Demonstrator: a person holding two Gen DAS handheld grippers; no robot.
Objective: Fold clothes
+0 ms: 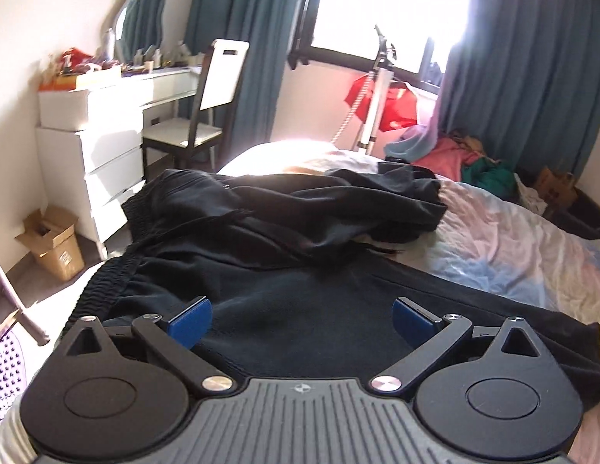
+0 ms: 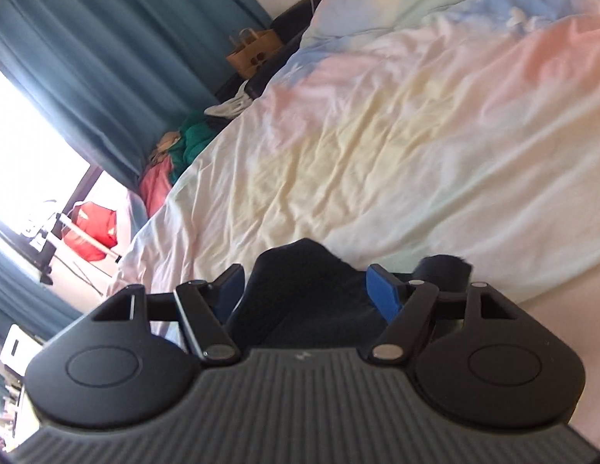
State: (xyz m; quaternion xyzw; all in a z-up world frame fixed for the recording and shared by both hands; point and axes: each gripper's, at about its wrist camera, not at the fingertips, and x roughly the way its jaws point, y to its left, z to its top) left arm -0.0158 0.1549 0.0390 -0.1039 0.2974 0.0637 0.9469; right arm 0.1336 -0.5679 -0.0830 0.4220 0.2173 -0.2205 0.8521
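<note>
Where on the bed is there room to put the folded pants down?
The widest bare patch is the pastel bedspread, between the black pants and the far edge by the paper bag. The corner under the window is crowded with a pile of clothes, and the dresser top is cluttered. The pants cover the bed's near part.

Bare quilt (image 2: 416, 135) lies open beyond the bunched black trousers (image 1: 300, 208).
</note>
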